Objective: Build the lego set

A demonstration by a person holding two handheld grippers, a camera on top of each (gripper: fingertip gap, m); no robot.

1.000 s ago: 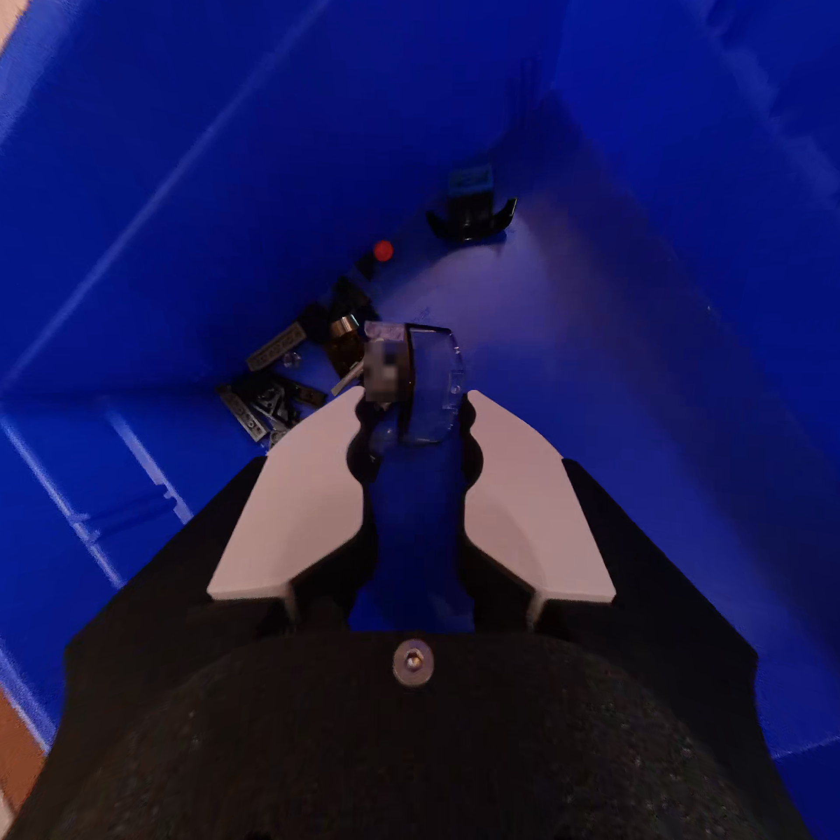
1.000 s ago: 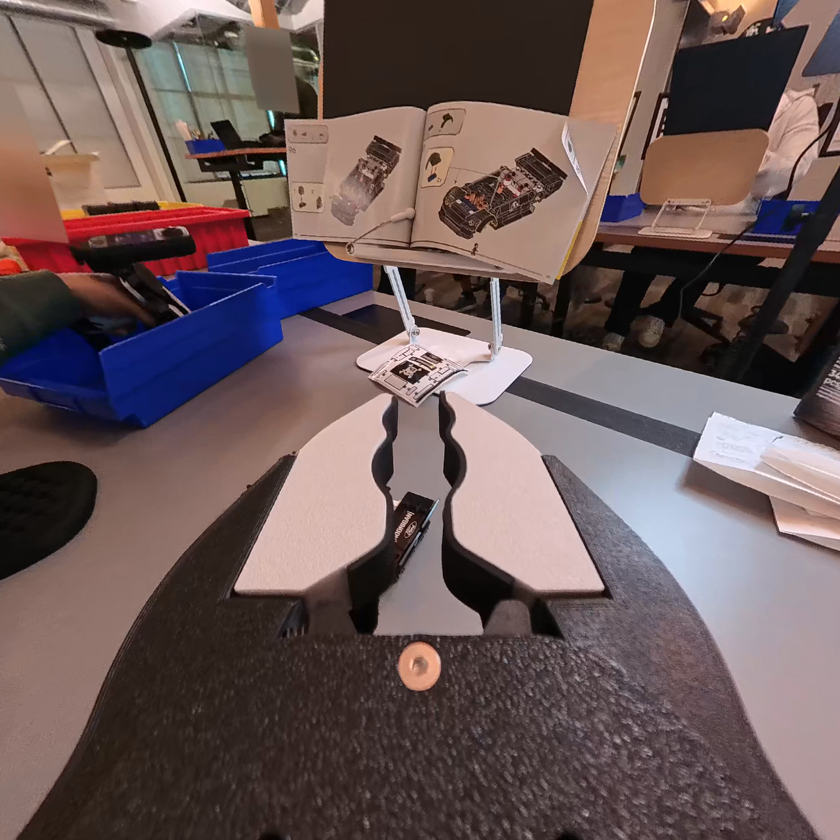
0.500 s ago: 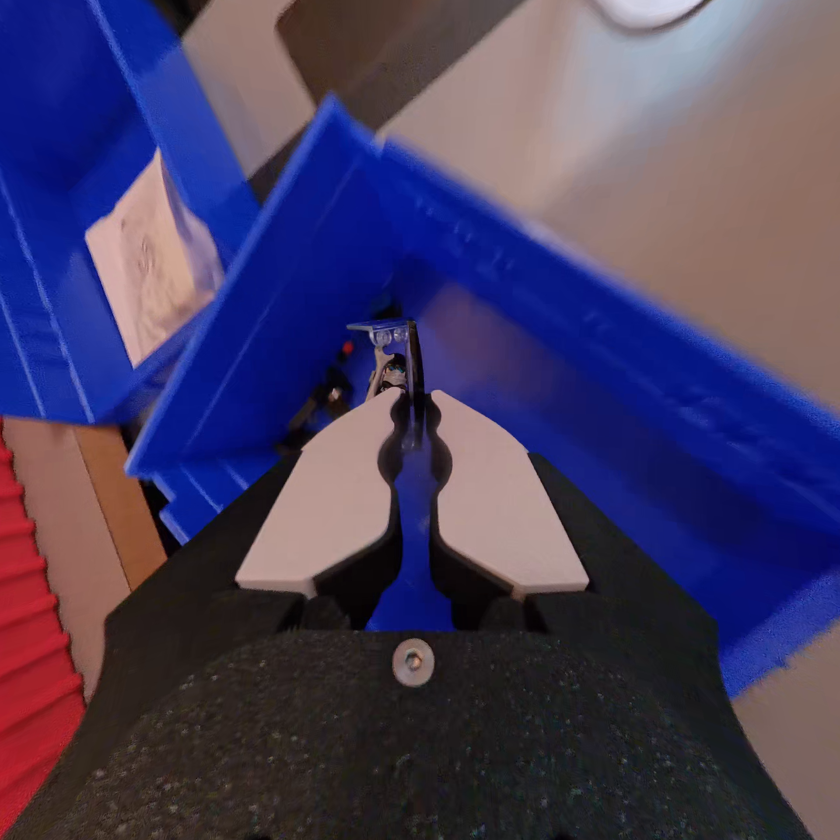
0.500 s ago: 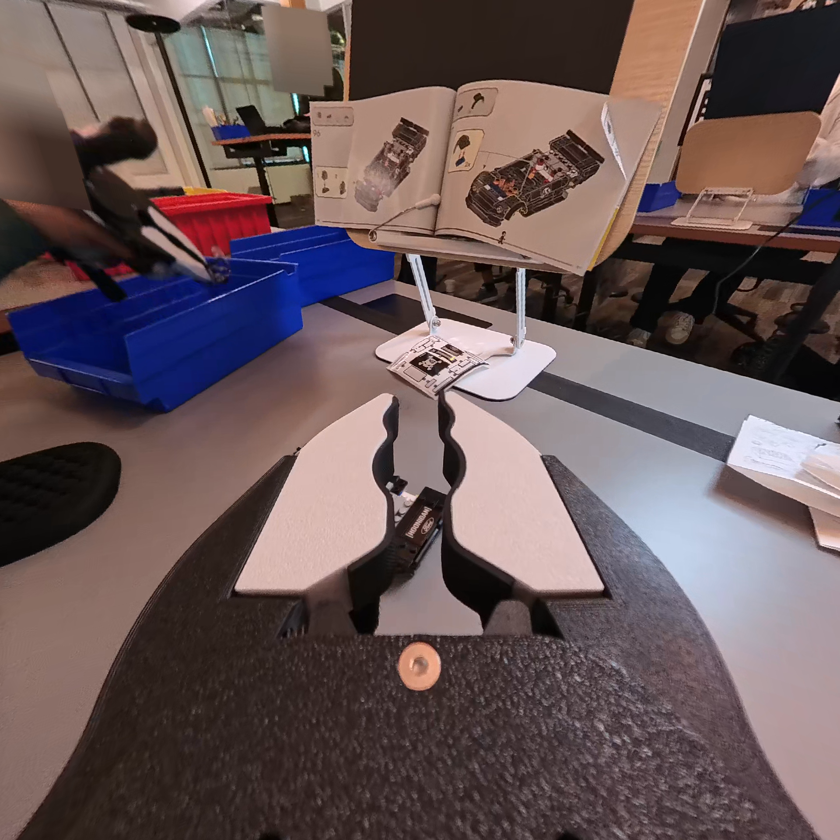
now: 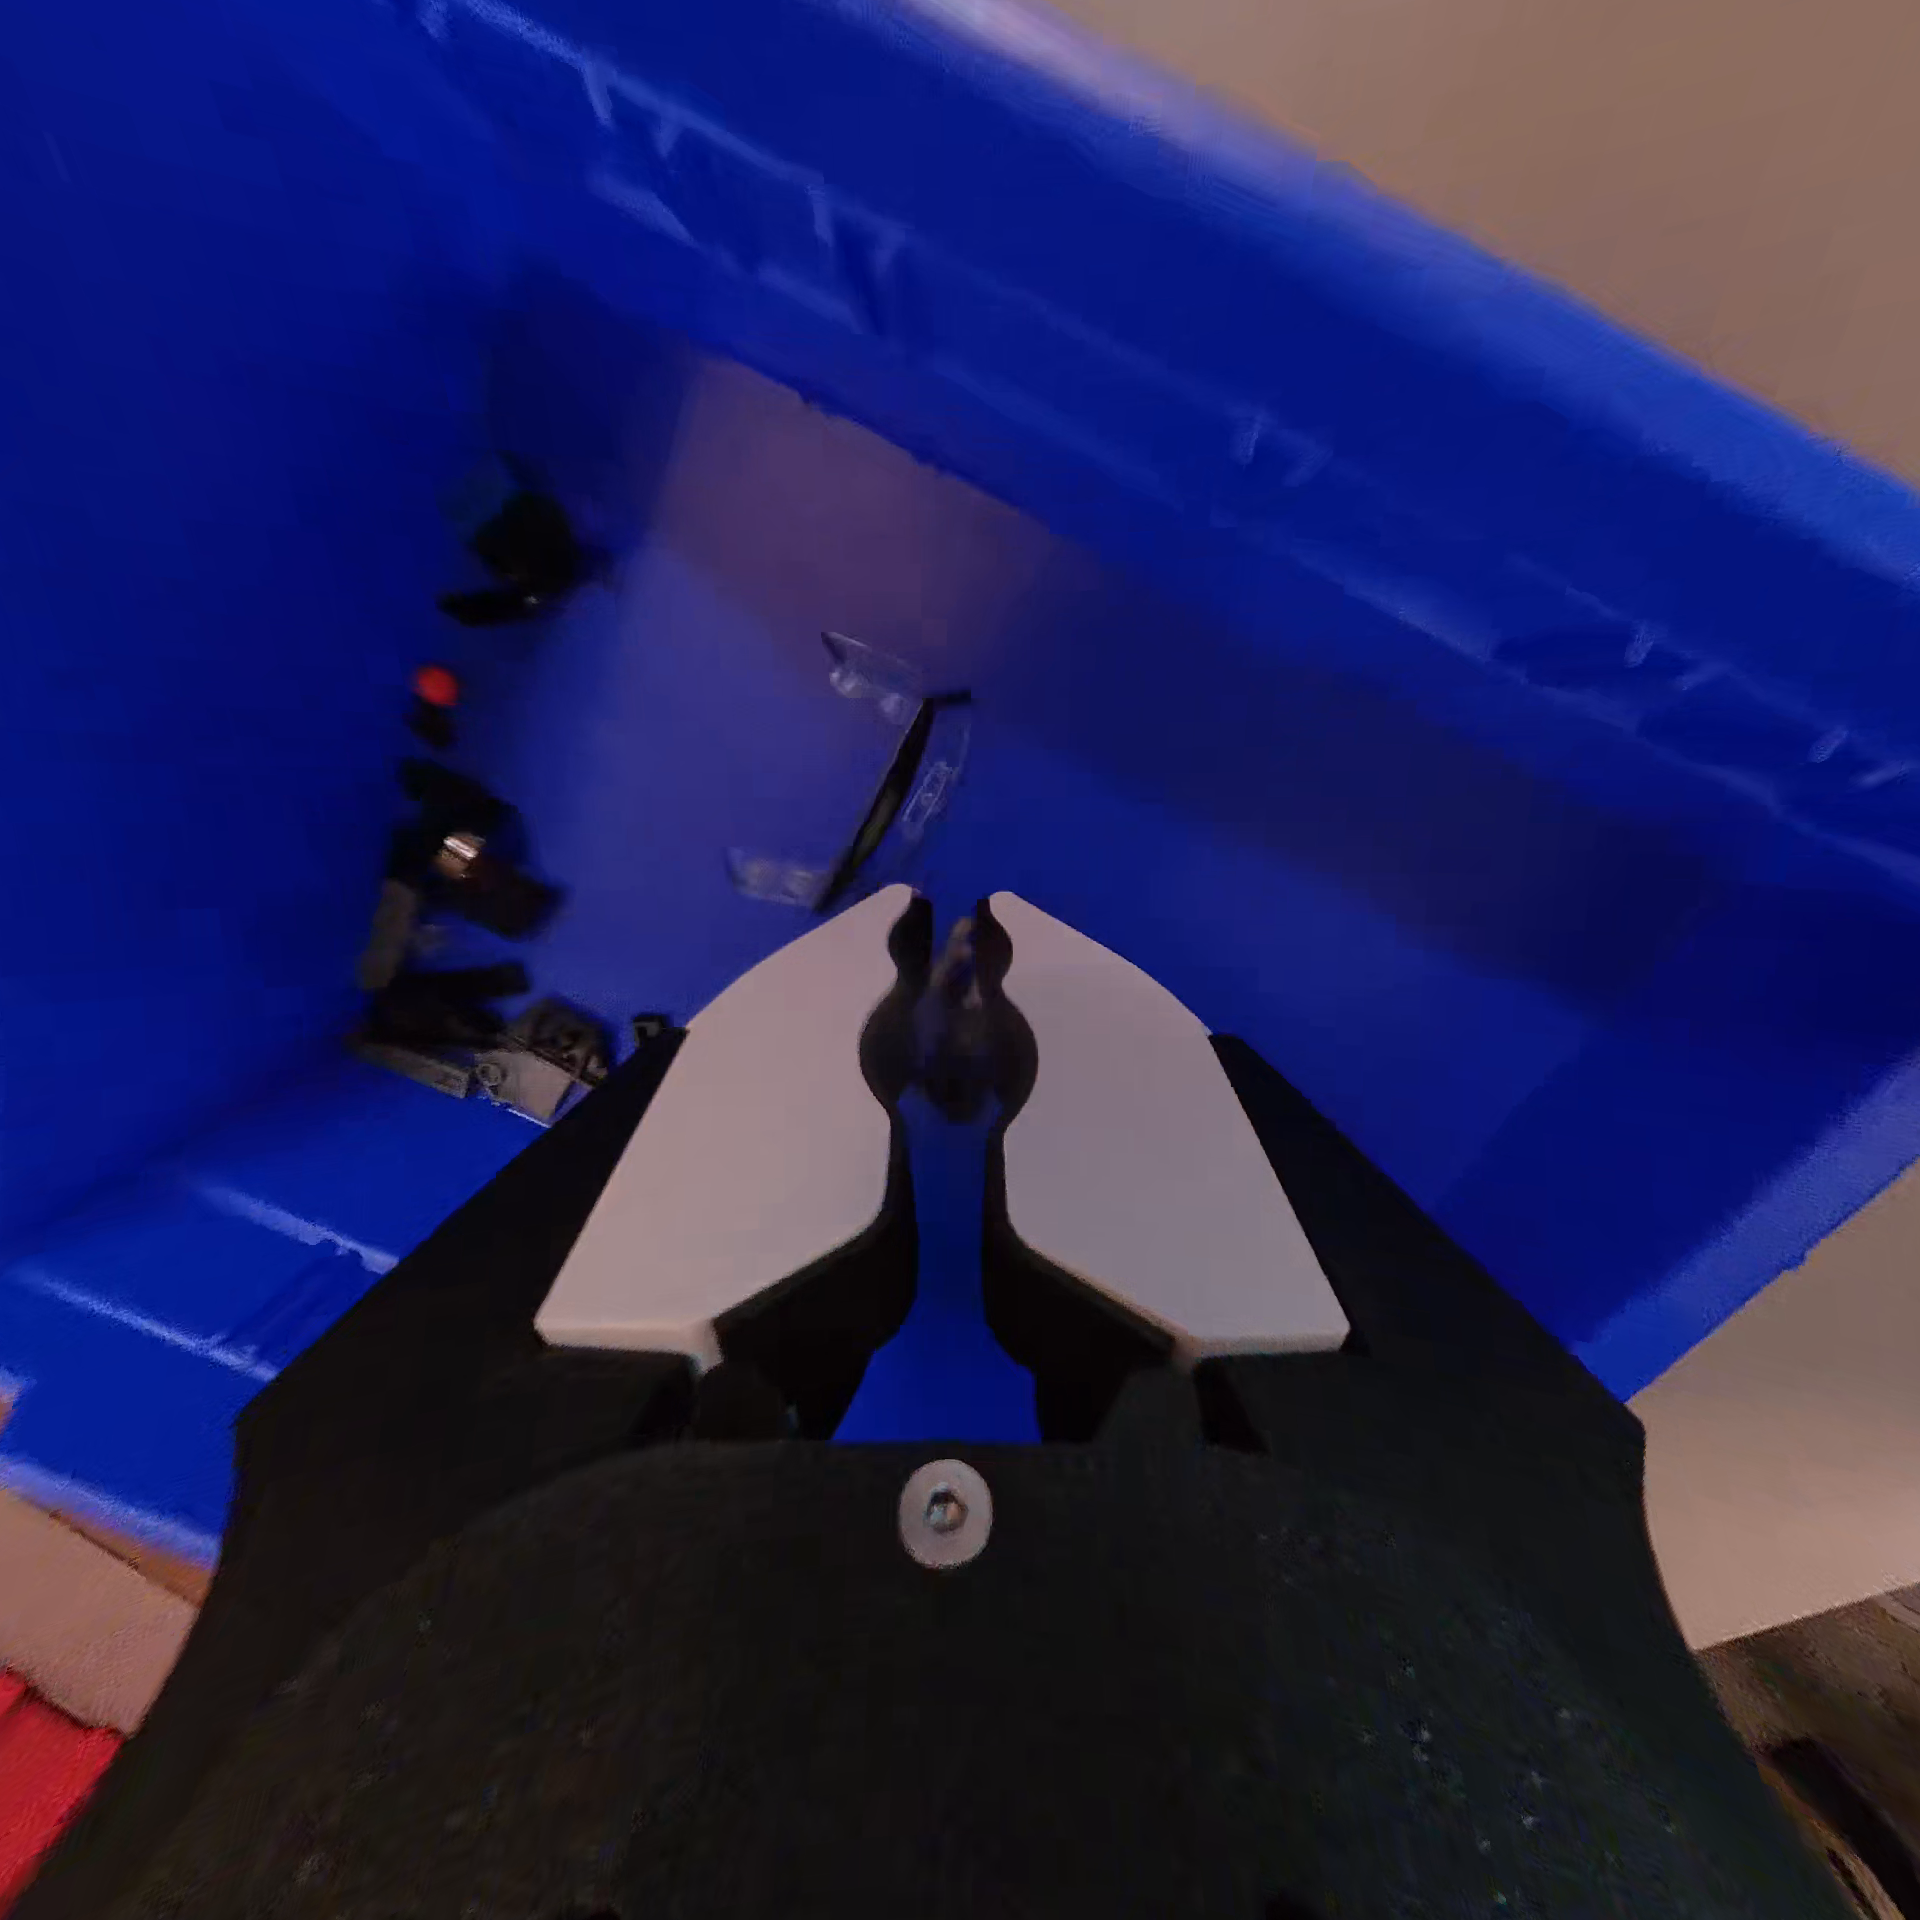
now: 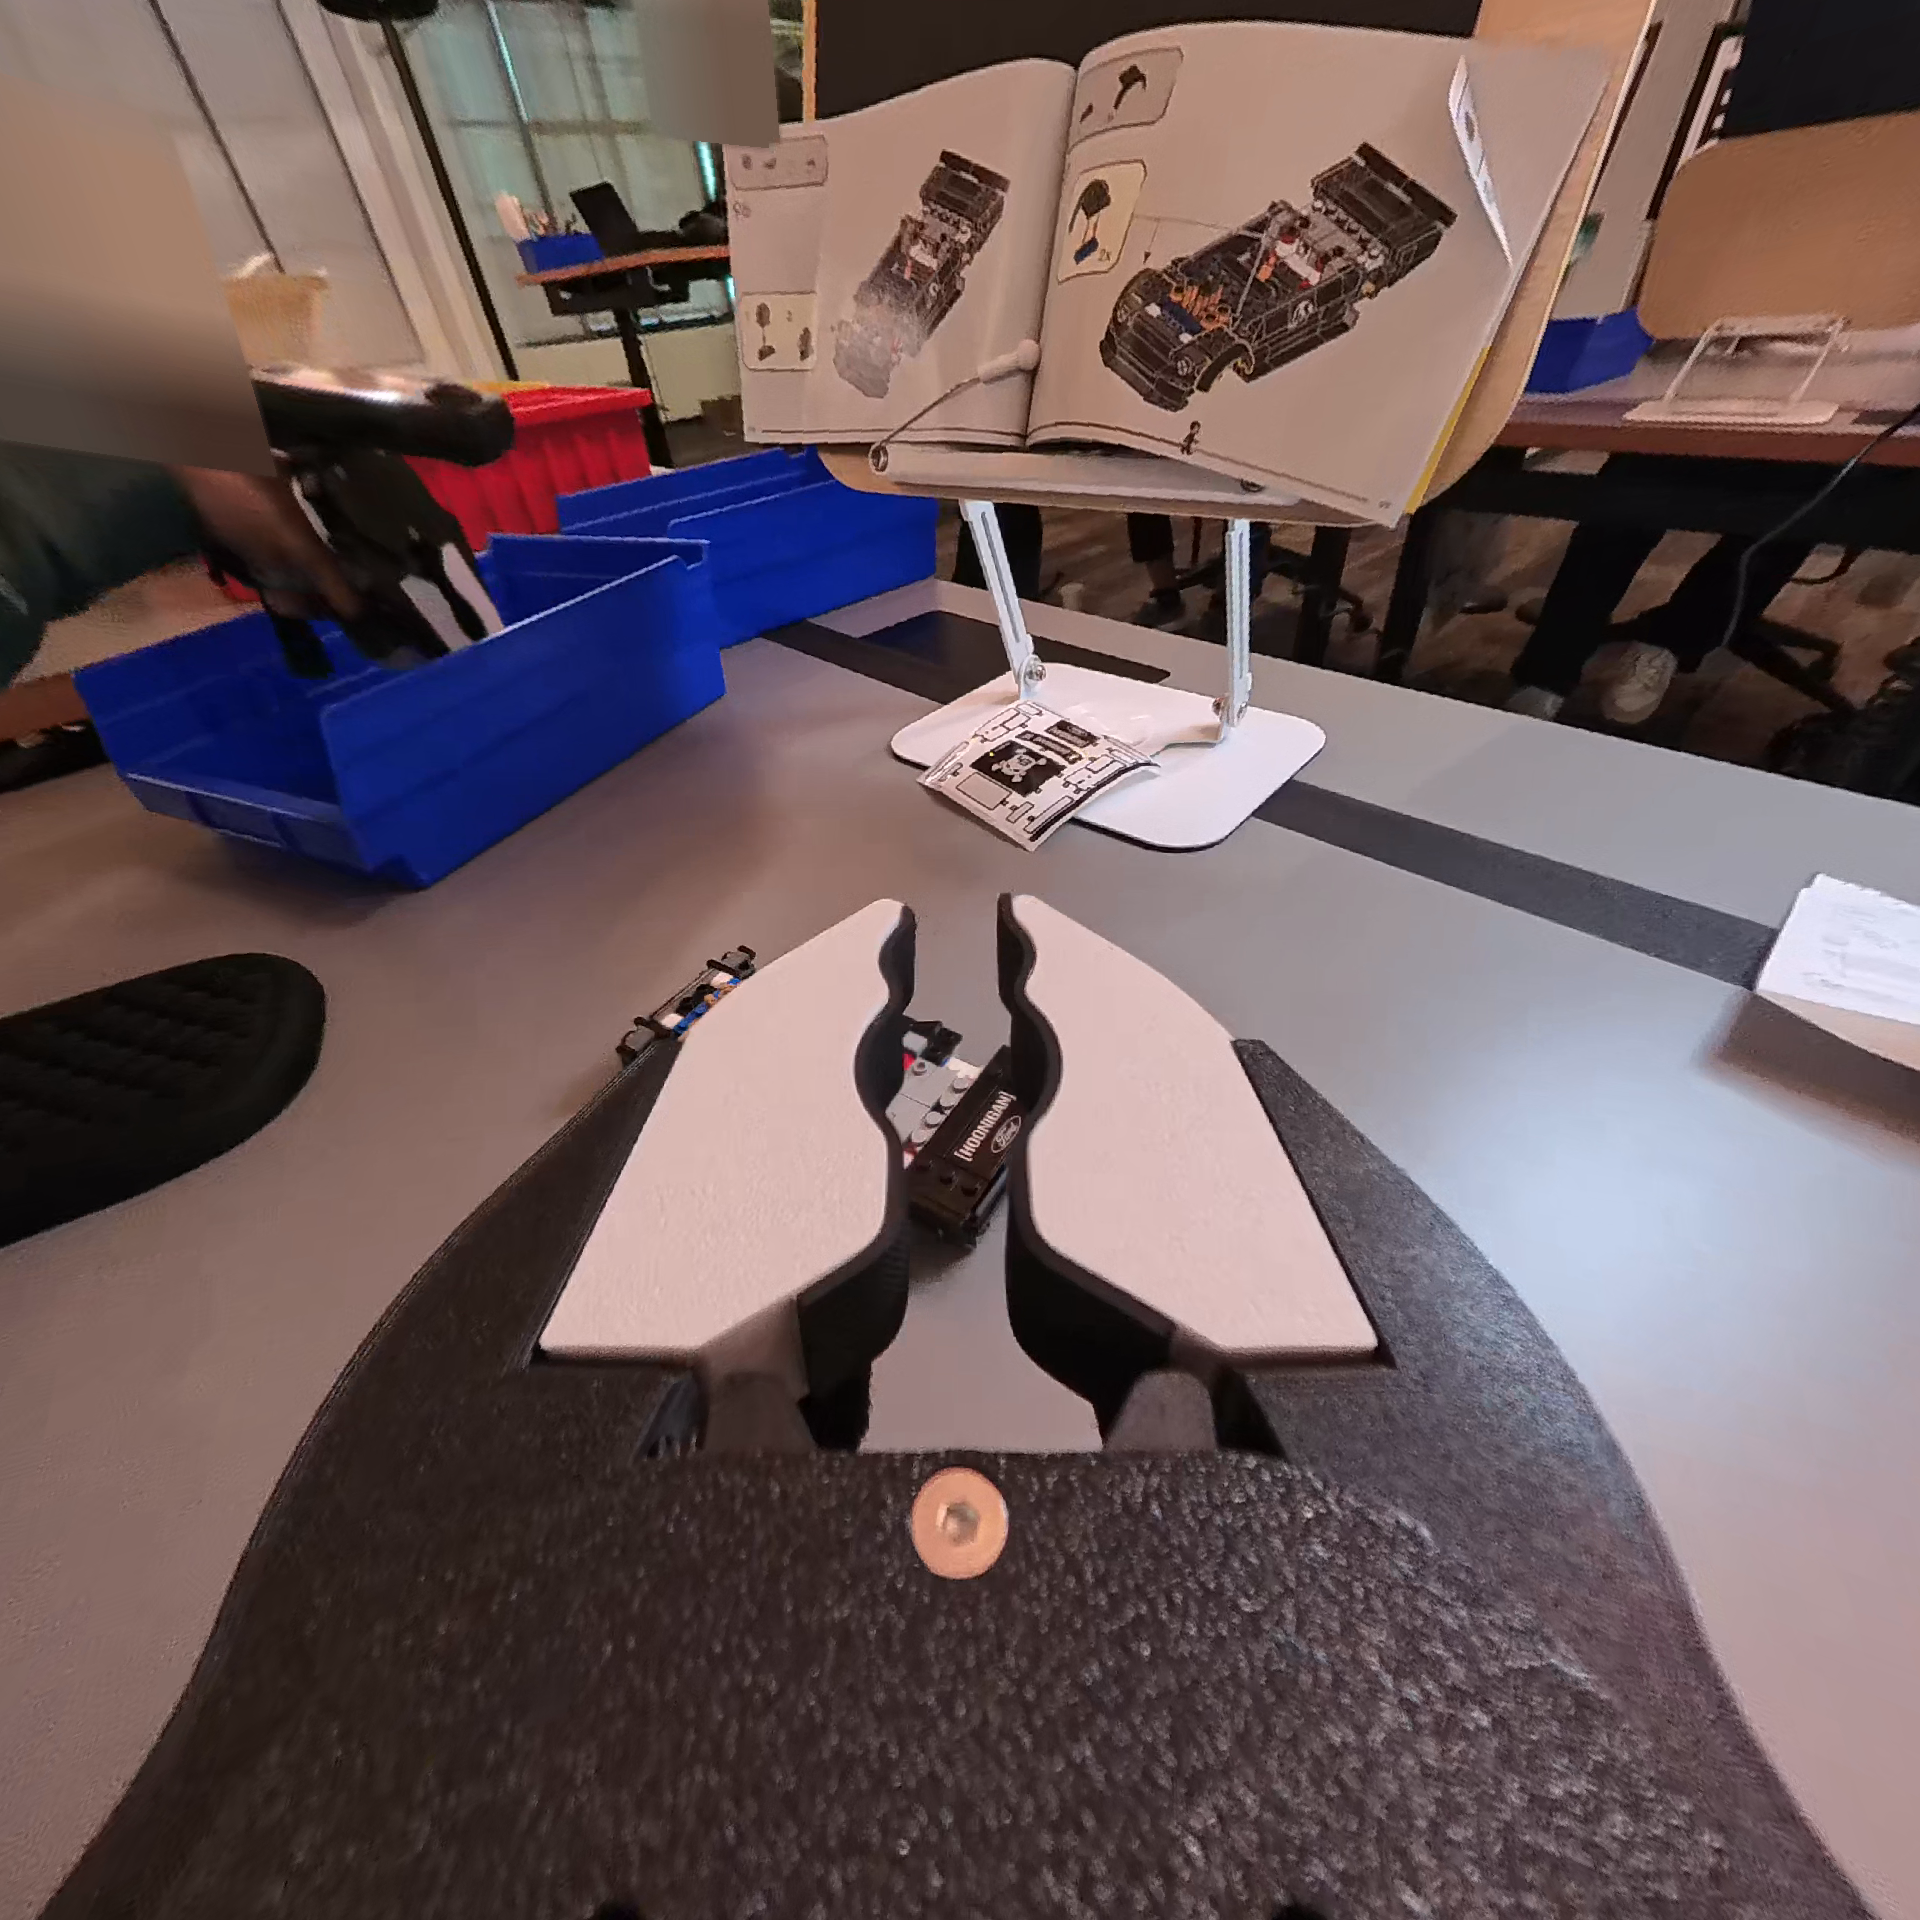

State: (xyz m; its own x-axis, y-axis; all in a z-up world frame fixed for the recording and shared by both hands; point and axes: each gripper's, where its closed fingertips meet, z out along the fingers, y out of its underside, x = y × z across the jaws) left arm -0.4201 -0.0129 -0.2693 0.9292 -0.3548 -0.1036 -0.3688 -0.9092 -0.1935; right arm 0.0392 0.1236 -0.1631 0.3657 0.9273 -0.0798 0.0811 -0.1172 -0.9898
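In the left wrist view my left gripper (image 5: 948,914) is inside the blue bin (image 5: 1351,436), jaws almost together and holding nothing. A clear windscreen piece (image 5: 899,774) with a black edge lies loose on the bin floor just past the fingertips. Several small black and grey pieces (image 5: 468,935) and a red stud (image 5: 434,684) lie at the left. In the right wrist view my right gripper (image 6: 956,914) is low over the grey table (image 6: 1455,1039), jaws close around the black rear of the partly built lego car (image 6: 961,1138). The left gripper (image 6: 416,582) shows over the bin (image 6: 520,727).
An open instruction booklet (image 6: 1122,270) sits on a white stand (image 6: 1164,769) with a sticker sheet (image 6: 1039,774) at its foot. A black pad (image 6: 135,1060) lies at the left, papers (image 6: 1849,966) at the right. More blue bins (image 6: 790,540) and a red one (image 6: 561,436) stand behind. Spacing between my two grippers at the tips: around 50 cm. The red stud (image 5: 434,684) is closer to my left gripper, around 12 cm from its tips; the right tips are 55 cm off.
The clear windscreen piece has left my left gripper and now lies in the bin. The left gripper has gone back down into the bin. The right gripper has tilted, so more of the car shows.
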